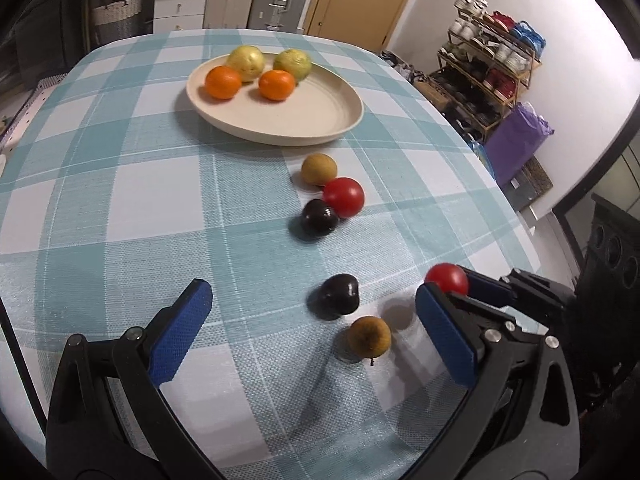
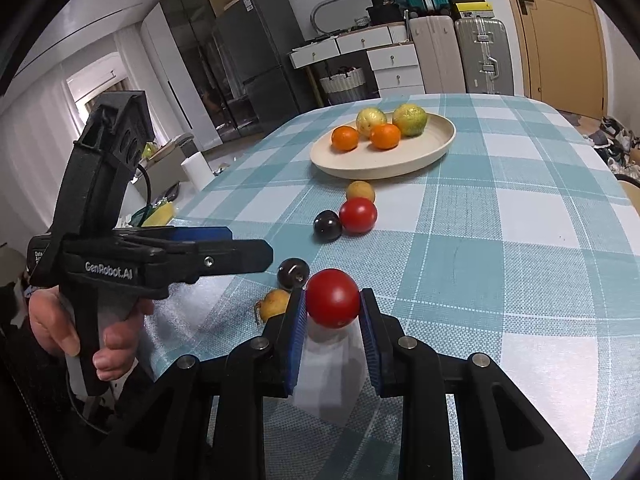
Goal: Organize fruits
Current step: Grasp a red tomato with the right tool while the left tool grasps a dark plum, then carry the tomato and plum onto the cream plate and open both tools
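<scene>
The left gripper (image 1: 312, 332) hangs over the checked tablecloth (image 1: 120, 200) with its blue pads spread wide and nothing between them. Beyond it, in the left wrist view, a cream plate (image 1: 320, 120) holds two oranges (image 1: 223, 82) and two yellow-green fruits (image 1: 246, 63). Loose on the cloth lie a brown fruit (image 1: 319, 169), a red tomato (image 1: 344, 197) touching a dark plum (image 1: 319, 217), a second plum (image 1: 339, 294) and another brown fruit (image 1: 369, 337). At the right edge, a second tomato sits in the other tool's pads.

The right wrist view shows the right gripper (image 2: 333, 308) clamped on that smooth, glossy red tomato (image 2: 333, 298), held above the cloth near the table's front. Only here does the person's hand (image 2: 86, 332) appear, gripping the left tool's handle.
</scene>
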`<state>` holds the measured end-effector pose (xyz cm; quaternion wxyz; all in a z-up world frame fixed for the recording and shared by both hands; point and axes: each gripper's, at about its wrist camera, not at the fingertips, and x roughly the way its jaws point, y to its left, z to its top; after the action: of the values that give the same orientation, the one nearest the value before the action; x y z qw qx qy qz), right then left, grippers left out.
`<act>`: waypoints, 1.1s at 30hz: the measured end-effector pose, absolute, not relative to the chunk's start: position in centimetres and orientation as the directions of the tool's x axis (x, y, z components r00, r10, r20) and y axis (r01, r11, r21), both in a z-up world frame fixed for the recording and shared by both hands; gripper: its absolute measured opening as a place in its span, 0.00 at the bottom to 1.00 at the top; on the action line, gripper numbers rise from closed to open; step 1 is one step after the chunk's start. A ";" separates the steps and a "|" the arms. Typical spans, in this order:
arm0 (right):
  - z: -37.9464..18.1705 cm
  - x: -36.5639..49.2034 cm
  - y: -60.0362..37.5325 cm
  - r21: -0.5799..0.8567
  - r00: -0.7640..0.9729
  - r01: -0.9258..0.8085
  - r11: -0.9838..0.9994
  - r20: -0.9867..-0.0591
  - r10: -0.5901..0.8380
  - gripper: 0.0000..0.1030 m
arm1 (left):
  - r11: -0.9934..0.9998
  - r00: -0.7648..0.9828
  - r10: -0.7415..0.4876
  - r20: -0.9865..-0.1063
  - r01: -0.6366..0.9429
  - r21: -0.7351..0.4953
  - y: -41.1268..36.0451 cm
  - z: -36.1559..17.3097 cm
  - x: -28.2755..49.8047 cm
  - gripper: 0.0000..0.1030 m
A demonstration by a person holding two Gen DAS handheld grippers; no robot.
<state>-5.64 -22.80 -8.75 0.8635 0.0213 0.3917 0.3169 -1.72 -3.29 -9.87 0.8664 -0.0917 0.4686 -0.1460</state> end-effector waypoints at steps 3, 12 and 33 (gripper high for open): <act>-8.9 -5.4 -23.2 0.287 0.496 -0.519 0.805 -0.666 0.557 0.26 | 0.935 0.506 -0.355 -0.786 0.183 -0.304 -3.6 -10.0 -1.5 0.94; -8.8 -5.1 -23.8 0.294 0.502 -0.510 0.808 -0.661 0.557 0.26 | 0.921 0.456 -0.388 -0.801 0.225 -0.318 -4.6 -10.5 -0.9 0.60; -8.0 -3.8 -23.8 0.316 0.503 -0.519 0.794 -0.638 0.583 0.26 | 0.874 0.386 -0.485 -0.784 0.227 -0.429 -3.7 -10.8 0.8 0.20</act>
<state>-3.75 -23.79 -7.97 0.8659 0.0413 0.3838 0.3183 0.82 -3.70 -10.81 0.8229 -0.1266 0.5099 -0.2163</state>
